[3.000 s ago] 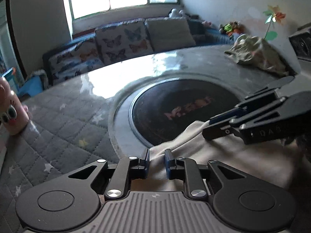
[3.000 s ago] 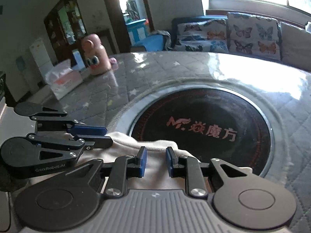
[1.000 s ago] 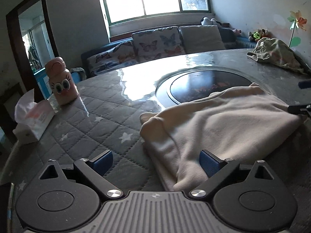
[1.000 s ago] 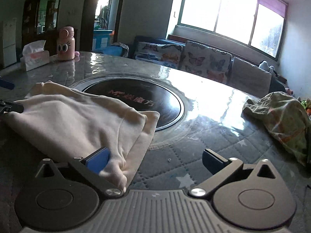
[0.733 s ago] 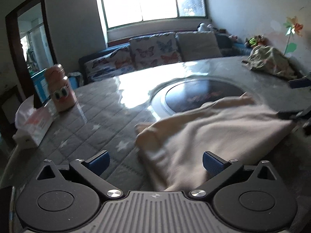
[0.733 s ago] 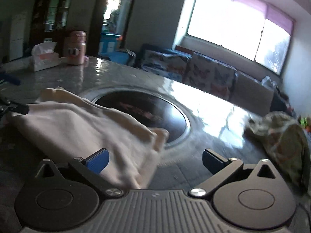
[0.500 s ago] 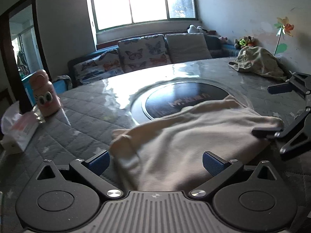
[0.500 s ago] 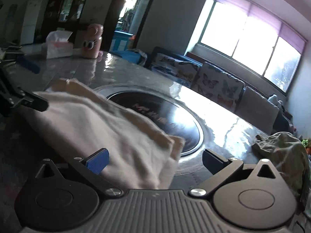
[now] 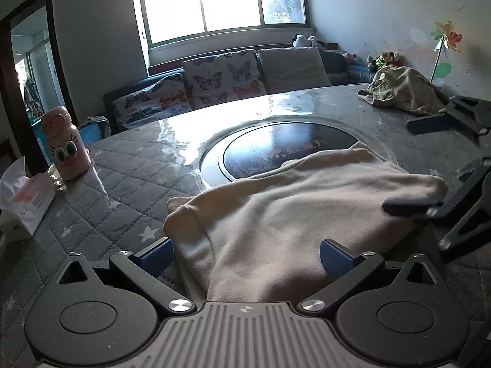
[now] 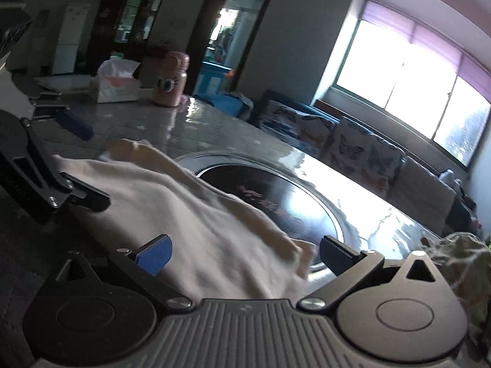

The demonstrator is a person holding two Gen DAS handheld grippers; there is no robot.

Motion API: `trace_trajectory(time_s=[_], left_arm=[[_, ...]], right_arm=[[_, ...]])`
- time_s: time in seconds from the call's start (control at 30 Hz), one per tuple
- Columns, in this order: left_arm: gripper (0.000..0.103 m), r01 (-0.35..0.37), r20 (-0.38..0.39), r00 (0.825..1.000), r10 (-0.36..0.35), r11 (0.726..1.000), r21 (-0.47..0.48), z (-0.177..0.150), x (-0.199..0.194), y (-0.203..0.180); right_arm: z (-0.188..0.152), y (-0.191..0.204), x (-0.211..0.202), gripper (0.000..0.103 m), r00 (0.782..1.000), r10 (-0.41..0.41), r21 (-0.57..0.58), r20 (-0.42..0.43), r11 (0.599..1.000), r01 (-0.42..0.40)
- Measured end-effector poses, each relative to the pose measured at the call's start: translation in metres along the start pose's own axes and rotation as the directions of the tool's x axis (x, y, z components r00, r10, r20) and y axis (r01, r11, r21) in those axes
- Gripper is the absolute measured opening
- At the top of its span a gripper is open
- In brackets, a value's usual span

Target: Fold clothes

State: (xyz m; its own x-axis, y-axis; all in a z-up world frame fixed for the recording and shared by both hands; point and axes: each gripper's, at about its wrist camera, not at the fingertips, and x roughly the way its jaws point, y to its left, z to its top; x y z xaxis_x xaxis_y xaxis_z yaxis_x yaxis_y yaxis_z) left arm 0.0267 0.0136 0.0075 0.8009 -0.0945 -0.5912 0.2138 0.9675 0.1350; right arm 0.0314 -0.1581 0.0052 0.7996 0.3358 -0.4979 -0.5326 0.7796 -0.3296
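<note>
Left gripper [image 9: 245, 253]: jaws spread wide, nothing between the blue pads; cream garment [image 9: 291, 211] lies directly ahead of them, its near edge running under the gripper body. Right gripper [image 10: 244, 253]: jaws equally wide, empty, facing the same cloth from the opposite end; in the left view one of its dark fingers [image 9: 408, 207] sits over the garment's right-hand edge, contact not certain.

Garment lies on the quilted grey table [image 9: 122, 184], doubled over at least once: layered edges show at the left corner and at the right end in the right wrist view. Far edge overlaps the round dark inset [image 9: 285, 150] in the tabletop.

Judgement: a fold is laid down and both grippers stand released at either end. This fits a pause between folds, or a bundle already at its final size; the pictures do not settle which.

Any further fold would call for pinching both layers together at matching corners, so the stack does not shear.

Further off: a crumpled olive garment [image 9: 402, 92], well apart on the right. Pink bottle [image 9: 66, 144] and tissue pack [image 9: 21, 199] at left.
</note>
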Motion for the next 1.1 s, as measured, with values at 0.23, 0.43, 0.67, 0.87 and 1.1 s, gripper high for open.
trace_trajectory(time_s=[0.23,0.43,0.67,0.87,1.1], left_arm=[[0.103,0.010,-0.014,1.000,-0.011,1.000,-0.021,-0.005,0.000,0.003],[0.103,-0.010,-0.011,1.000,0.010,0.999,-0.033,-0.005,-0.007,0.011],[0.103,-0.022,-0.015,1.000,0.021,0.997,-0.068,-0.011,-0.011,0.021],[0.103,-0.045,-0.004,0.999,0.045,0.994,-0.102,-0.013,-0.019,0.031],[0.103,-0.085,-0.067,0.995,0.076,0.984,-0.157,-0.030,-0.013,0.050]], right_arm=[[0.000,0.006,0.006,0.103,0.999,0.025,-0.030,-0.021,0.999,-0.025],[0.011,0.017,0.007,0.103,0.998,0.066,-0.048,0.017,0.997,-0.065],[0.014,0.024,0.015,0.103,0.995,0.095,-0.058,-0.006,0.994,-0.095],[0.021,0.029,0.017,0.103,0.993,0.114,-0.066,0.007,0.991,-0.113],[0.021,0.030,0.020,0.103,0.992,0.123,-0.062,-0.006,0.990,-0.123]])
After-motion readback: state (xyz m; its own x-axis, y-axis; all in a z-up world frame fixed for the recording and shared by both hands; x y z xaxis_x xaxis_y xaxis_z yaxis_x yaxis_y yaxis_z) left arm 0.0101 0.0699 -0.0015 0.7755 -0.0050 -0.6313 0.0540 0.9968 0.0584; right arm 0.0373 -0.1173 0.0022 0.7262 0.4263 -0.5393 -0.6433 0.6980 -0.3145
